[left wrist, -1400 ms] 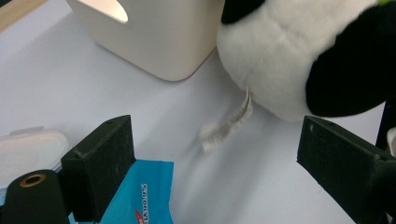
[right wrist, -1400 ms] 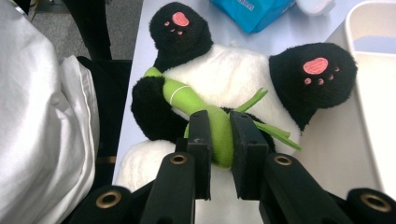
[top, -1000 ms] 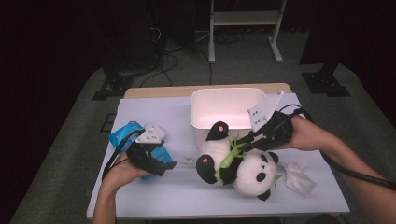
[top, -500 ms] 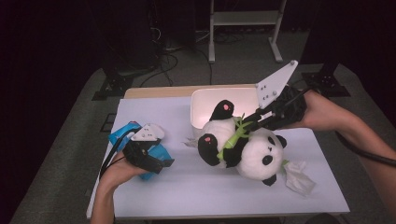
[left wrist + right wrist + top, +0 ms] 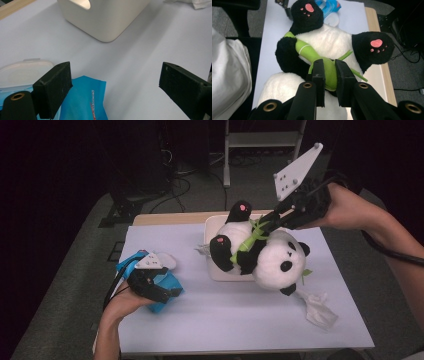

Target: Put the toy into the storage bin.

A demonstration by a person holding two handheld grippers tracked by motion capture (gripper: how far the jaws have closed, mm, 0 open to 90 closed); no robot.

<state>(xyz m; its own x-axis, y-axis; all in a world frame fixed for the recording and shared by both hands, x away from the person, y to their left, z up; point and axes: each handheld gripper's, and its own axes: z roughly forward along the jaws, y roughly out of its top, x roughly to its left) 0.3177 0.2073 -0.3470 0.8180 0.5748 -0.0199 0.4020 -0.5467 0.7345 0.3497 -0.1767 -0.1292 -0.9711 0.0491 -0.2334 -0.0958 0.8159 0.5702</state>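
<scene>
Lifted higher than 0.5 s ago, the panda plush (image 5: 260, 255) now hangs over the white bin (image 5: 216, 273), carried up and back from the table (image 5: 225, 320). The right gripper (image 5: 329, 75) has its 2 jaws clamped on the panda's green bamboo stalk (image 5: 322, 63). The left gripper (image 5: 115, 90) rests by the blue wipes pack (image 5: 85, 100), jaws spread wide and holding nothing. Near the panda's head lies a crumpled tissue (image 5: 316, 307)

A table (image 5: 240, 330) under a pale lavender covering is standing on grey carpet (image 5: 65, 305). Behind it, a white metal frame (image 5: 262, 140) and black cables (image 5: 192, 180) are resting in what is probably an unlit, dark room.
</scene>
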